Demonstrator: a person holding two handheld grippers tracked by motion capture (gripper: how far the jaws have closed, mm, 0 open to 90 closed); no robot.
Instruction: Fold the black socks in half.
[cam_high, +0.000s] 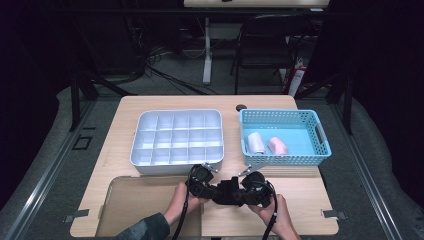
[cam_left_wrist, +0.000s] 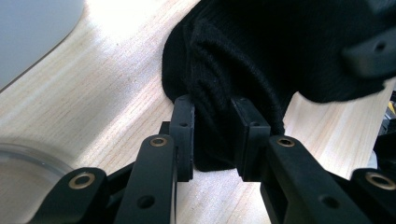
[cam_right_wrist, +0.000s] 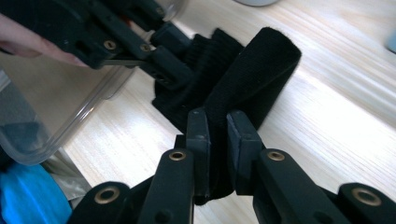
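A black knitted sock (cam_high: 228, 193) hangs bunched between both grippers over the front of the wooden table (cam_high: 300, 190). My left gripper (cam_high: 214, 189) is shut on one ribbed end of the sock (cam_left_wrist: 243, 51), the fabric pinched between its pads (cam_left_wrist: 212, 135). My right gripper (cam_high: 244, 194) is shut on a folded band of the same sock (cam_right_wrist: 261, 70), which rises from between its pads (cam_right_wrist: 217, 135). In the right gripper view the left gripper (cam_right_wrist: 168, 65) grips the sock's other end just ahead, with a person's fingers behind it.
A white compartment tray (cam_high: 176, 113) sits mid-table. To the right, a blue basket (cam_high: 322, 137) holds a white roll (cam_high: 256, 142) and a pink roll (cam_high: 277, 145). A clear plastic bin (cam_high: 130, 202) lies at the front left, close beside the left hand.
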